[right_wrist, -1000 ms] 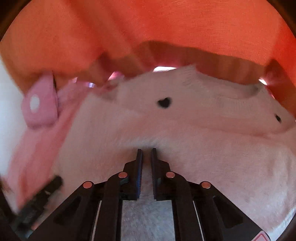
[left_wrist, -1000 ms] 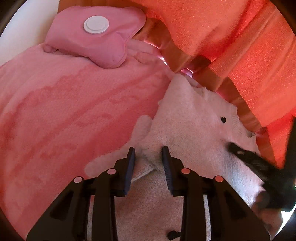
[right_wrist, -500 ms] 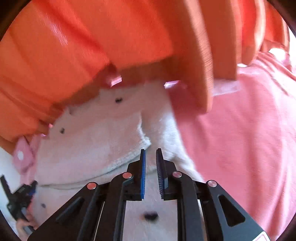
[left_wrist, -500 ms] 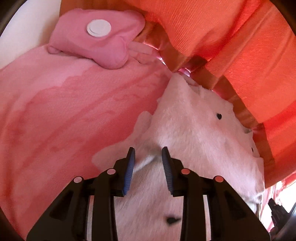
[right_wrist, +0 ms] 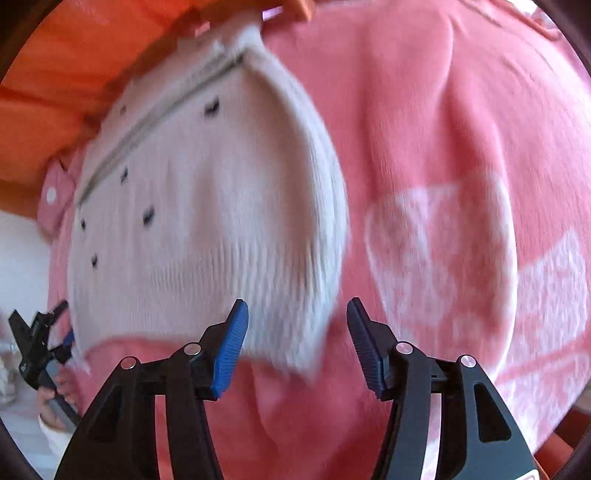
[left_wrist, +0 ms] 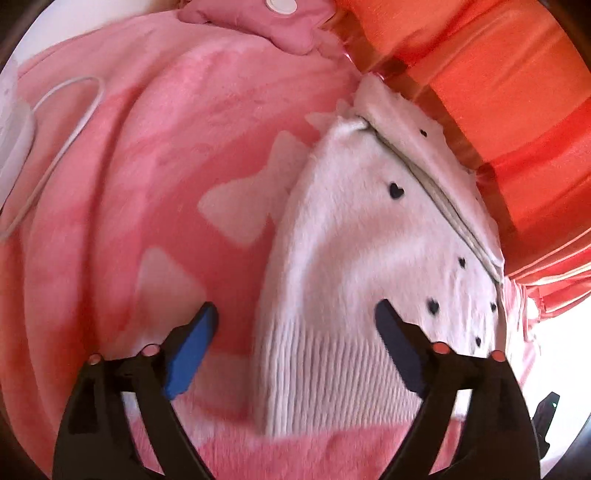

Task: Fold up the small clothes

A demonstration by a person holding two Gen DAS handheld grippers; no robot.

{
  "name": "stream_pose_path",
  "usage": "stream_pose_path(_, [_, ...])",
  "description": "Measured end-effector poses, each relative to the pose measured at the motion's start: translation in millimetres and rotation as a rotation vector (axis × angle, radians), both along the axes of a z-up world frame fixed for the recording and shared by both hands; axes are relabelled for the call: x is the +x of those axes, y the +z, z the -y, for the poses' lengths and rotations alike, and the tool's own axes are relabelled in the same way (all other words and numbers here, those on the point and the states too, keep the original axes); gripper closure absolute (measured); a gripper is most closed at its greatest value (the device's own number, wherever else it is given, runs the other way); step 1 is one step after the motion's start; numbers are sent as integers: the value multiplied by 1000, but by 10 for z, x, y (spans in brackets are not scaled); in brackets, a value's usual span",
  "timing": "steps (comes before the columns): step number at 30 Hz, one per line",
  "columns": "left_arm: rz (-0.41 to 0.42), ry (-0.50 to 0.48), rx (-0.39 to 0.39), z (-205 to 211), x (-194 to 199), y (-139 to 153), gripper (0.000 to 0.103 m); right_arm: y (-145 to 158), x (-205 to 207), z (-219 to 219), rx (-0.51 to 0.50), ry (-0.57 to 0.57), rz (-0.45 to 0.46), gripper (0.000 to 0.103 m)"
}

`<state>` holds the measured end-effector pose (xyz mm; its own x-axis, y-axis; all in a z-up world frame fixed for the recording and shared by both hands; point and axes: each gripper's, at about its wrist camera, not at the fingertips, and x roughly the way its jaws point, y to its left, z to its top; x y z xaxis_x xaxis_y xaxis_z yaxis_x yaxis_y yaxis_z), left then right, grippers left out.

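Observation:
A small white fuzzy sweater with black hearts lies folded on a pink blanket, its ribbed hem toward me. My left gripper is open and empty, held above the hem's left part. In the right wrist view the sweater lies left of centre, and my right gripper is open and empty above its lower right corner. The left gripper also shows small at the left edge of that view.
An orange striped cushion borders the sweater's far side. A pink pouch with a white disc lies at the top. A white cable loops on the blanket at left. The blanket has white bow patterns.
Both grippers were shut on the sweater while folding it over. Now both have let go, opened wide and pulled back; the sweater lies folded on the blanket.

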<state>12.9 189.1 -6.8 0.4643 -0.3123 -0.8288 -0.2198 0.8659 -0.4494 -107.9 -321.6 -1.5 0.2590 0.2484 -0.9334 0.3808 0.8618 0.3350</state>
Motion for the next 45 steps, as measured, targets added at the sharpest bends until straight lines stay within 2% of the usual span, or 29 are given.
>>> stream_pose_path(2, [-25, -15, -38, 45, -77, -38, 10, -45, -26, -58, 96, 18, -2, 43])
stream_pose_path(3, [-20, -21, -29, 86, -116, -43, 10, -79, -20, -93, 118, 25, -12, 42])
stream_pose_path(6, [-1, -44, 14, 203, -178, -23, 11, -92, 26, -213, 102, 45, -4, 42])
stream_pose_path(7, [-3, -48, 15, 219, -177, -14, 15, -84, 24, -218, 107, 32, 13, 42])
stream_pose_path(8, [-7, -46, 14, 222, -180, -14, 36, -88, 38, -229, 116, 17, 28, 46])
stream_pose_path(9, [-16, -59, 0, 230, -178, -5, 52, -68, 69, -255, 112, 4, 36, 63])
stream_pose_path(10, [-27, -67, -25, 217, -164, -10, 86, -44, 81, -265, 95, -10, 46, 75])
stream_pose_path(11, [-40, -73, -78, 189, -173, -14, 94, -1, 60, -282, 85, -15, 70, 90])
stream_pose_path(12, [-39, -63, -113, 132, -206, 26, 95, 72, 12, -281, 85, -24, 111, 92])
stream_pose_path(15, [34, -84, -70, 80, -364, 290, 96, 413, -234, -281, 21, -44, 245, 95])
stream_pose_path(19, [109, -162, -64, 54, -728, 668, 97, 761, -704, -331, -79, -32, 359, 97])
stream_pose_path(23, [132, -241, -12, 32, -1258, 833, 97, 904, -1334, -434, -136, 9, 371, 97])
stream_pose_path(27, [44, -317, 0, -55, -1932, 775, 97, 972, -1925, -552, -164, 72, 335, 97])
stream_pose_path(29, [29, -315, 16, -81, -2155, 833, 97, 1050, -2182, -597, -185, 109, 337, 97])
stream_pose_path(31, [67, -280, -12, -155, -2250, 1040, 97, 1196, -2306, -599, -162, 118, 381, 97])
stream_pose_path(33, [148, -255, -39, -184, -2131, 1311, 97, 1471, -2284, -552, -169, 112, 486, 97])
stream_pose_path(35, [248, -250, -31, -127, -1900, 1573, 97, 1756, -2016, -452, -173, 84, 620, 97])
stream_pose_path(37, [372, -241, 8, 22, -1459, 1842, 97, 1911, -1642, -329, -160, 62, 717, 97])
stream_pose_path(38, [403, -227, 21, 58, -1278, 1874, 97, 1962, -1350, -262, -165, 37, 769, 97])
stream_pose_path(41, [442, -170, 15, 174, -451, 1822, 97, 1847, -489, -82, -119, -54, 802, 97])
stream_pose_path(43, [430, -141, 39, 325, 77, 1637, 96, 1622, 105, 4, -111, -117, 775, 97])
stream_pose_path(45, [401, -124, 59, 480, 517, 1371, 96, 1389, 530, 41, -105, -156, 729, 97])
